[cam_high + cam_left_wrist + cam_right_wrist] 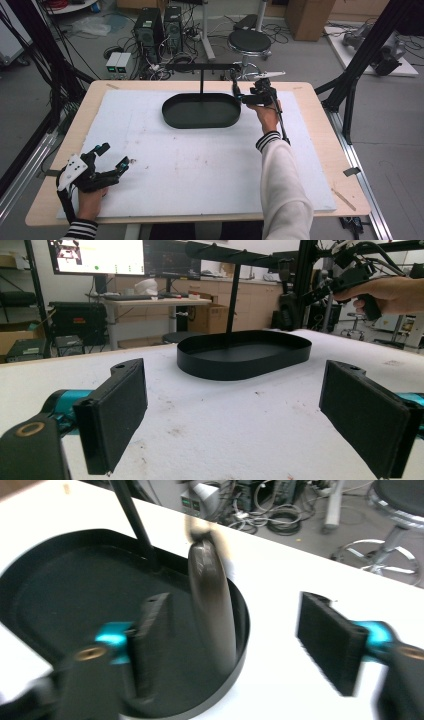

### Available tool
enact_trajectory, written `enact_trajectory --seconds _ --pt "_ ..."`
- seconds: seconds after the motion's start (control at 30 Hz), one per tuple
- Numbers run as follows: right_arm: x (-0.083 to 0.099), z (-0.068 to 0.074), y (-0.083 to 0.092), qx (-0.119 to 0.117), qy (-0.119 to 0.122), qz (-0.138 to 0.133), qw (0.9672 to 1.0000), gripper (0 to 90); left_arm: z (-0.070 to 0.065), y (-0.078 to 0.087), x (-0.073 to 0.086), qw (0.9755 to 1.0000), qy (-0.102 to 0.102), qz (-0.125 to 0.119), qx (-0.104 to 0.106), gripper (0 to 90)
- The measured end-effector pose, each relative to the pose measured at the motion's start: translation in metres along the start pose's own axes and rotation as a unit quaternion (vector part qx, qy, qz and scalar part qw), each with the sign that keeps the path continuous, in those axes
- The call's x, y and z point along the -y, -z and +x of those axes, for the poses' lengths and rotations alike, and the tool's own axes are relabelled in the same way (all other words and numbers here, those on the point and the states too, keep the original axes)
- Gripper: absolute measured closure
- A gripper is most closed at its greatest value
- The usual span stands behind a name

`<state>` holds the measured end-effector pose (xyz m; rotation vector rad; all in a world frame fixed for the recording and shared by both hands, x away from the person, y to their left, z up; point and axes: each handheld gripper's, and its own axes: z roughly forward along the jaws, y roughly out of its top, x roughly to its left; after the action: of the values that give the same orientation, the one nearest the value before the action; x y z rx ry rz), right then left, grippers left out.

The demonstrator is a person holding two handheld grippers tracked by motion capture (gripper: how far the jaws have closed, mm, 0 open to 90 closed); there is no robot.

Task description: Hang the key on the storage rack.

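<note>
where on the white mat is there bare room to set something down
The widest free patch is the middle of the white mat, bordered by the black oval tray behind, the left gripper at the near left and the sleeve at the right. The far left of the mat is bare too. It is crowded around the tray's right end, where the right gripper hangs.

We hold our left gripper [114, 156] low at the near left, fingers [116, 415] spread wide. Our right arm [280, 185] reaches far forward, its gripper [235, 90] likewise gaping.
</note>
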<state>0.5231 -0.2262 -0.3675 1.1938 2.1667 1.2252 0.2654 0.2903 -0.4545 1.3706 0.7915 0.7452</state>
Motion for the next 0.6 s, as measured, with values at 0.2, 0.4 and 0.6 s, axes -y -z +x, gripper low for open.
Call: enact_trajectory --seconds 0.2,0.4,0.6 --pt "0.002 0.001 0.019 -0.011 0.008 -0.037 0.9992 9.6 0.000 0.000 0.000 1.0000 -0.003 0.001 0.001 12.3" --pt "0.006 0.001 0.050 -0.034 0.023 -0.075 0.9963 7.9 -0.001 0.000 0.000 1.0000 -0.008 0.001 0.001 12.3" --pt "0.027 0.003 0.089 -0.069 0.046 -0.112 0.9902 7.9 -0.001 0.000 0.000 1.0000 -0.008 0.001 0.000 12.3"
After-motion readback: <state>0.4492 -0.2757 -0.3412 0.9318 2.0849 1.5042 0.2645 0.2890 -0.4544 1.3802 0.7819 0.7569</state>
